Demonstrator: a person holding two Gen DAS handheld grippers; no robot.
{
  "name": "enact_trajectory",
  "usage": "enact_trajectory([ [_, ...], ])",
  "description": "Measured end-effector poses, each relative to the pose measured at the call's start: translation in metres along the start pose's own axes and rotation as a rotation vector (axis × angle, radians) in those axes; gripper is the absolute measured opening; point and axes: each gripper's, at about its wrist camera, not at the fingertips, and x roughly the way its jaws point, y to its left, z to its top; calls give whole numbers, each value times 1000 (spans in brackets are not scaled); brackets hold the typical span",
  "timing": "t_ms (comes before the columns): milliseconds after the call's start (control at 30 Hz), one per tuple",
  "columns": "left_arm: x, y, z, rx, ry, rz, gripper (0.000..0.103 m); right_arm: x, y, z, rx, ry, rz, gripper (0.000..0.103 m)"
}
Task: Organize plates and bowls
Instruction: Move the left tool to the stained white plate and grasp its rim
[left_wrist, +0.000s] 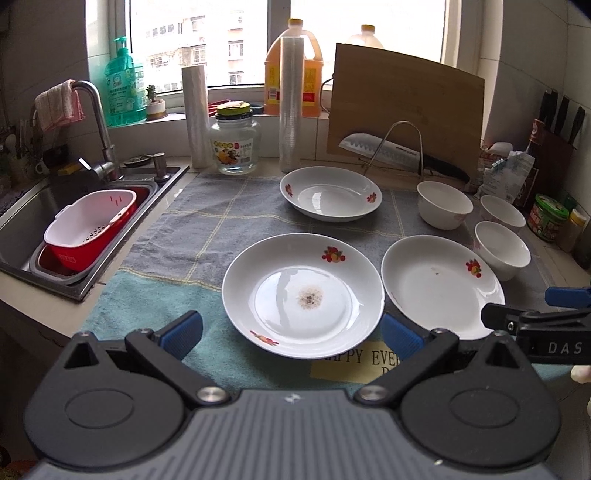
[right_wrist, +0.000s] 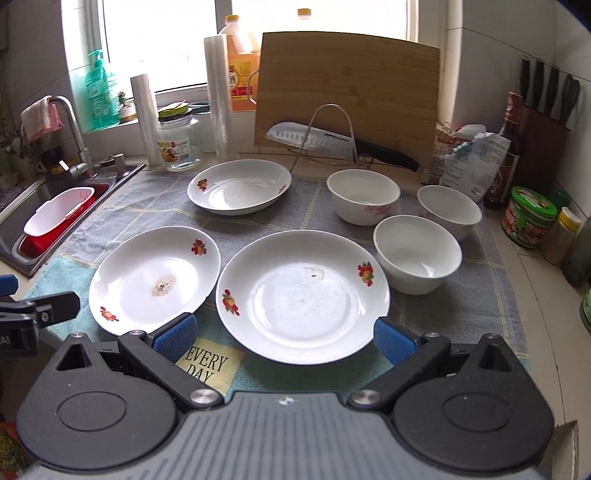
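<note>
Three white plates with fruit prints lie on a checked towel (left_wrist: 207, 229). The near plate with a brown stain (left_wrist: 303, 295) (right_wrist: 155, 280) sits just ahead of my left gripper (left_wrist: 293, 332), which is open and empty, its blue fingertips level with the plate's near rim. Beside it lies a second plate (left_wrist: 441, 286) (right_wrist: 303, 295), straight in front of my right gripper (right_wrist: 284, 336), also open and empty. A third plate (left_wrist: 330, 194) (right_wrist: 240, 186) rests farther back. Three white bowls (right_wrist: 364, 195) (right_wrist: 448, 210) (right_wrist: 417, 253) stand upright in a cluster at the right.
A sink (left_wrist: 22, 221) holding a red and white colander (left_wrist: 92, 225) is at the left. Along the back stand a glass jar (left_wrist: 234, 144), film rolls, oil bottles, a cutting board (left_wrist: 406, 110) and a knife (left_wrist: 388, 149) on a wire rack. Jars and packets (right_wrist: 528, 218) crowd the right edge.
</note>
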Motion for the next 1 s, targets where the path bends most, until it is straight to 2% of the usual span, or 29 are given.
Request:
enact_trajectory([
  [233,0,24,-8,-35,-21,42,102,20,10,-9,-27,18,71,103],
  [433,9,51,-7,-58,-39,56,102,38,27,-18,-44,26,88,103],
  [767,47,94,8,-18,17,4,102,68,68,-33,-1,80,92,103],
  [1000,77,114,22,43,47,-67,102,92,100,-33,11,110,33,103],
])
